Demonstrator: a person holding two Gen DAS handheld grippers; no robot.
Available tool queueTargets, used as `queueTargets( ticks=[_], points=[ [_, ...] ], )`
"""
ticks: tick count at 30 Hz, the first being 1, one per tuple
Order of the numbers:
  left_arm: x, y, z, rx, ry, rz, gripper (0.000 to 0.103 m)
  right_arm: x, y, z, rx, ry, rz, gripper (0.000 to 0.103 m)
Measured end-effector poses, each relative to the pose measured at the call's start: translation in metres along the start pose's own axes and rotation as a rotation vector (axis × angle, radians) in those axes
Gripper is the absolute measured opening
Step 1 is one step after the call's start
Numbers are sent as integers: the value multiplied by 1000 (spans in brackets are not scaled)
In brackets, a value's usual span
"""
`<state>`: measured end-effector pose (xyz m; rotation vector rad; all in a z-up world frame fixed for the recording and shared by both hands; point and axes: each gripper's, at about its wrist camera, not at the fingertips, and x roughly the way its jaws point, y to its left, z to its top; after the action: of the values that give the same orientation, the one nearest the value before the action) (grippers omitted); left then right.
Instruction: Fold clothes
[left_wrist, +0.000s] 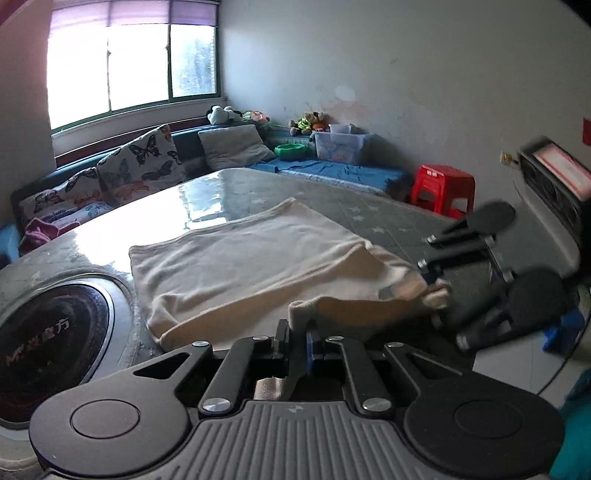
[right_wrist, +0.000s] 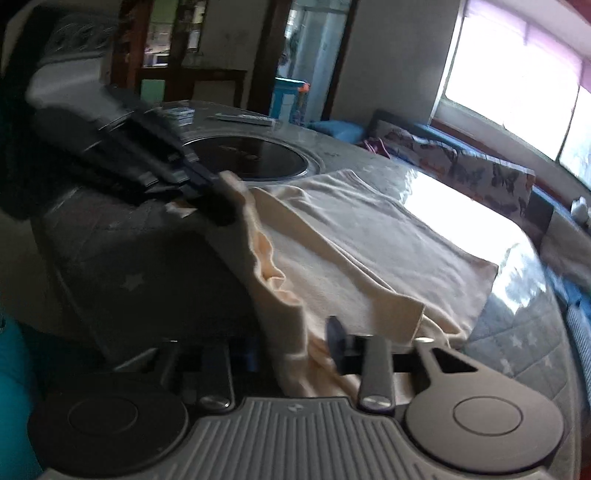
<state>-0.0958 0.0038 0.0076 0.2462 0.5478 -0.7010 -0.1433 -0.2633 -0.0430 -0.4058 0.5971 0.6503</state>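
I have both grippers on the near edge of the cream garment, which lies spread on the grey star-patterned table. My left gripper is closed on a bunched bit of the hem: in the left wrist view the cloth rises in a small peak between the two jaws and is pinched there. My right gripper shows in that same view off to the right, fingers reaching in from the table's edge, clamped on another corner of the same edge, which bunches around its tips. From the right wrist view, the right gripper has fabric draped between and over its jaws, with the cloth hanging down past the table edge; the picture is blurred, so the exact pinch line is hard to read, but the cloth is held. The left gripper appears there at upper left, dark and smeared, its tip buried in the garment's far corner. The edge between the two grips is lifted and rippled, while the rest of the garment lies flat toward the window side. A round black cooktop set into the table sits just beside the garment's left side. Past the table: a bench with butterfly-print cushions, a red plastic stool, a clear storage bin, and stuffed toys along the wall.
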Motion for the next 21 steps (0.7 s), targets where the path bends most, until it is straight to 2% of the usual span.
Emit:
queueTargets(
  ticks=[1, 5, 8, 13, 14, 16, 18, 21],
  points=[
    [-2, 0, -3, 9, 4, 2, 13, 0, -4, 2, 19, -3, 6, 19],
    [-8, -3, -12, 59, 14, 38, 27, -3, -16, 9, 87, -18, 28, 15],
    [-10, -4, -18, 89, 22, 72, 50, -4, -23, 13, 114, -29, 23, 14],
    [-5, -8, -26, 179, 43, 109, 50, -6, -30, 21, 135, -46, 9, 13],
    [-4, -8, -27, 198, 49, 117, 48, -6, -31, 22, 137, -50, 3, 13],
    [0, -8, -30, 227, 68, 137, 34, -8, -30, 21, 141, -60, -1, 11],
    [1, -4, -31, 214, 77, 136, 15, -11, -29, 20, 145, -71, -2, 11],
    [-8, -2, -29, 195, 50, 118, 10, -16, -28, 18, 152, -87, -5, 10]
  ],
)
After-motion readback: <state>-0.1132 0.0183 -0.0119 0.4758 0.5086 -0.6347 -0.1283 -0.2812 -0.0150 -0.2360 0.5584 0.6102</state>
